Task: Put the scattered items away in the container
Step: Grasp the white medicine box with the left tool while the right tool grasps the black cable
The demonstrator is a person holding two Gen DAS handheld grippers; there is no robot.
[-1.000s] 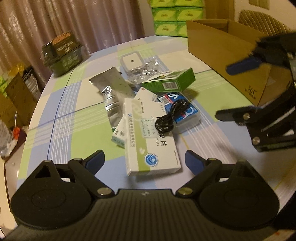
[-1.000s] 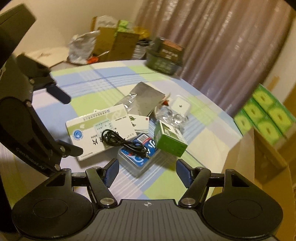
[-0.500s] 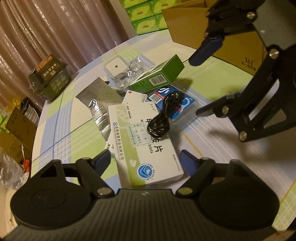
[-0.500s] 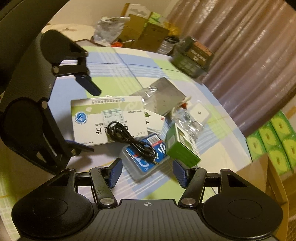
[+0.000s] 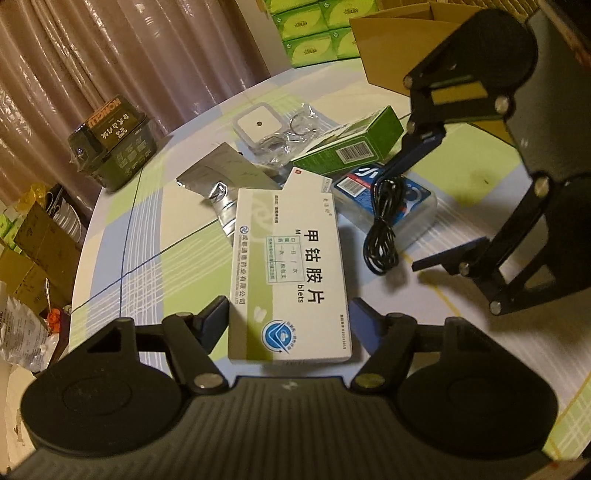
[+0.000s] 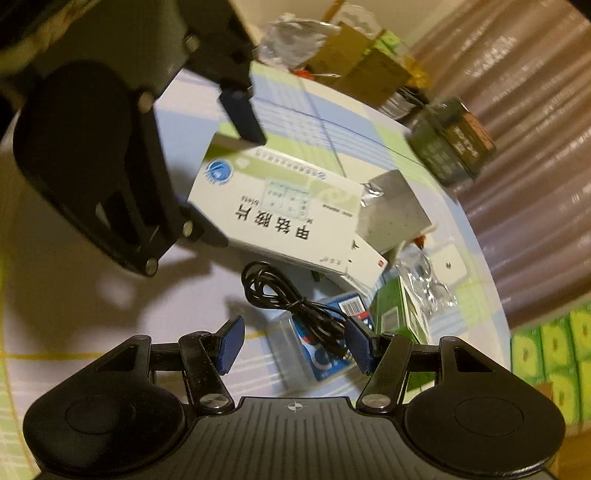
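Note:
A white-and-green medicine box [image 5: 291,266] lies on the checked round table [image 5: 147,236], and its near end sits between the fingers of my left gripper [image 5: 290,319]. The jaws are closing, with the pads right at the box's sides. A clear plastic case of blue cards [image 5: 399,206] lies beside it, and a coiled black cable [image 5: 384,229] rests on top. My right gripper [image 6: 293,343] hangs open over that case [image 6: 314,354] and the cable [image 6: 288,295], pads apart from the case. The open cardboard box [image 5: 391,55] stands at the back right.
A green carton [image 5: 351,144], a silver foil pouch [image 5: 221,177], a small white carton [image 5: 306,181] and a clear bag with a white square part and key rings [image 5: 266,129] lie behind. A dark green tin [image 5: 110,136] sits far left. Green tissue boxes [image 5: 314,33] are stacked beyond.
My left gripper rolled, came closer to the medicine box and narrowed its jaws around it. My right gripper sank and rolled over the card case and cable.

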